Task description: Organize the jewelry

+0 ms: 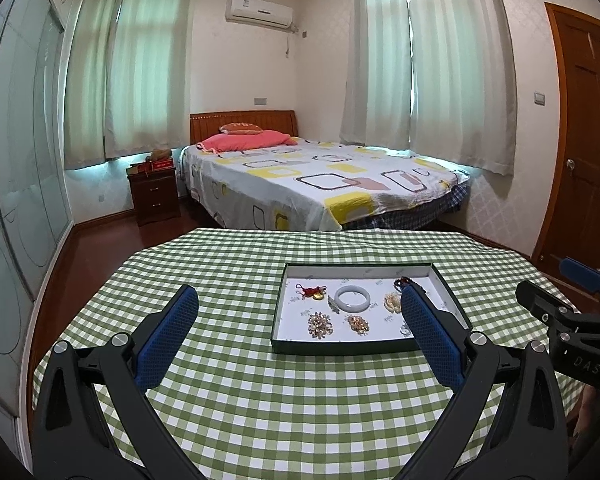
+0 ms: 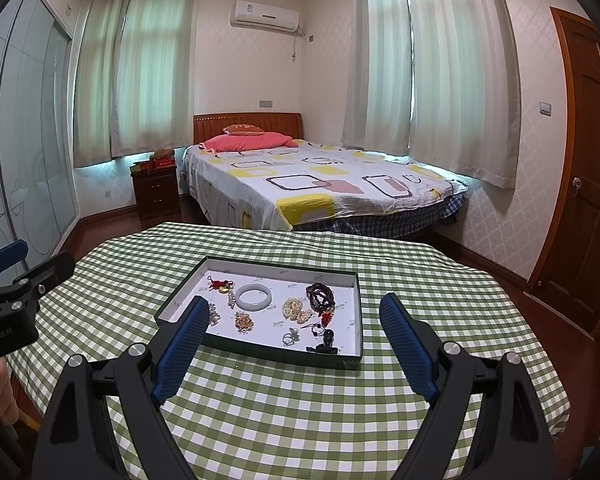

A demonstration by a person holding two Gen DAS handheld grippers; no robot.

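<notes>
A shallow dark green tray [image 1: 340,347] [image 2: 260,354] with a white floor lies on the checked tablecloth. In it are a white jade bangle [image 1: 353,298] [image 2: 253,297], a red knotted charm with a gold piece [image 1: 310,291] [image 2: 220,285], two gold bead clusters [image 1: 320,325] [image 2: 244,321], a cream bead bracelet [image 2: 297,305], a dark bead string [image 2: 320,295] and small dark pendants [image 2: 325,342]. My left gripper [image 1: 296,304] stands open above the cloth, near the tray's front, with nothing between its fingers. My right gripper [image 2: 294,312] is open too, over the tray's near edge, holding nothing.
The table under the green and white checked cloth [image 1: 284,400] [image 2: 292,412] ends at a far edge before a bed [image 1: 320,176]. A nightstand [image 1: 154,192] stands left of the bed, and a wooden door [image 1: 584,152] is on the right.
</notes>
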